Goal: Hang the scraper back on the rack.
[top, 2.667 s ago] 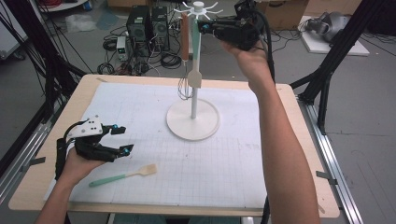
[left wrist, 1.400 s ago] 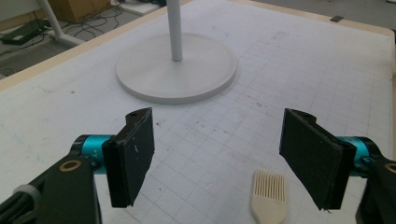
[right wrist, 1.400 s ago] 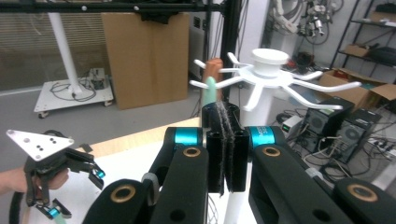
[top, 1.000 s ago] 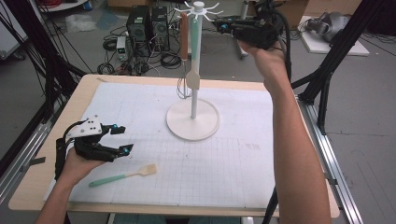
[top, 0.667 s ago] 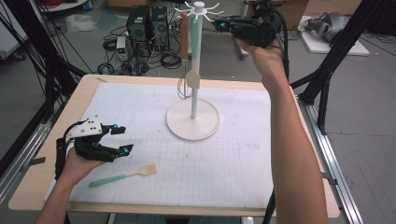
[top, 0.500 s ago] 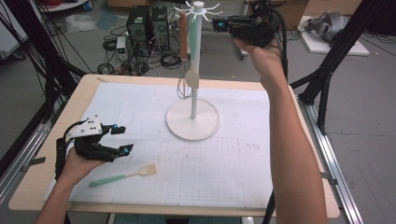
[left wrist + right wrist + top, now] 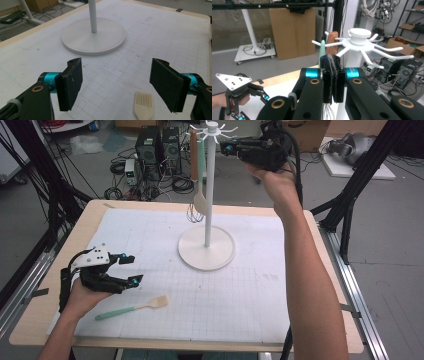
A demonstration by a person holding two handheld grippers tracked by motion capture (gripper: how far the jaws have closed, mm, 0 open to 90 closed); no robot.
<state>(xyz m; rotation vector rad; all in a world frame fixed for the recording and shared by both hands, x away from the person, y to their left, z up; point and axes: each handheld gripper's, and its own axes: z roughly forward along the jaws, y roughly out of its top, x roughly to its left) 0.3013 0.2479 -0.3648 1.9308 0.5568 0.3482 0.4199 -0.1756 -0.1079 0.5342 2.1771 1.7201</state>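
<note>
R tongs (image 7: 333,80) shut by rack (image 7: 209,195); maybe empty.

grey floor (image 7: 390,250) strewn with cables – computer towers (image 7: 159,142) and cardboard boxes (image 7: 292,30) behind.

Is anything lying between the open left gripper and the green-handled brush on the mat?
Nothing visible does. The left gripper hovers with jaws open just above the brush, and in the left gripper view the brush head lies on bare mat between the pads. The rack's base stands well beyond it, out of the path.
</note>
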